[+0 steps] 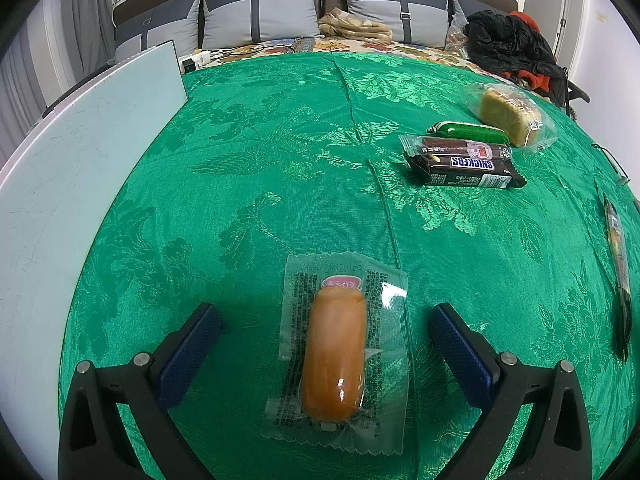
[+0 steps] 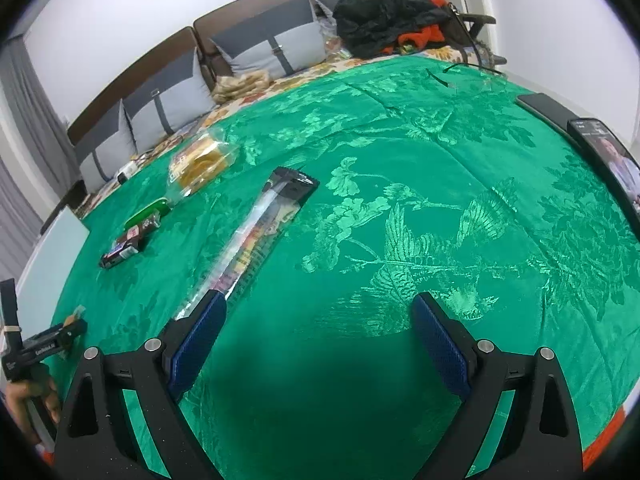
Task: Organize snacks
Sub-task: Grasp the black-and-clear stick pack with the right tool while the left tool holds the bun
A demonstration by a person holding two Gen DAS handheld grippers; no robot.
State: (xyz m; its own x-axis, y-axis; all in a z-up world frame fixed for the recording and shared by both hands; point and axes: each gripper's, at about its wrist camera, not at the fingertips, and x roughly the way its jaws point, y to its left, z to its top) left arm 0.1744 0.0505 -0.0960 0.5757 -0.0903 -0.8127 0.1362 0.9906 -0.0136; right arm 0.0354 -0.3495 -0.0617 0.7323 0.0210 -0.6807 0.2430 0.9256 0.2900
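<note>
**Snacks spread on a green cloth, both grippers open above it**

A desk is covered with a shiny green cloth woven with birds and flowers. No box or basket shows in either view; each snack sits in its own wrapper, loose on the cloth.

From the left wrist view, going left to right: a pale board lies at the desk's left edge. The left gripper is low over the cloth, jaws spread wide, holding nothing. Between the blue pads lies a sausage, orange-brown and rounded, sealed in a clear printed wrapper with a pink label at its far end. Neither pad touches it. Farther back and to the right is a cluster of four snacks close together: a Snickers bar nearest, a dark brown bar just behind it, a green tube behind that, and a yellow cake in a clear bag at the back. At the far right edge lies a long thin packet.

The right wrist view alone shows a hand at the lower left, gripping the left tool's handle. The right gripper hovers with jaws spread over bare cloth, empty; the long packet's near end lies by its left pad. Only here, two dark phones appear at the desk's right edge. A bed with grey pillows stands behind.
</note>
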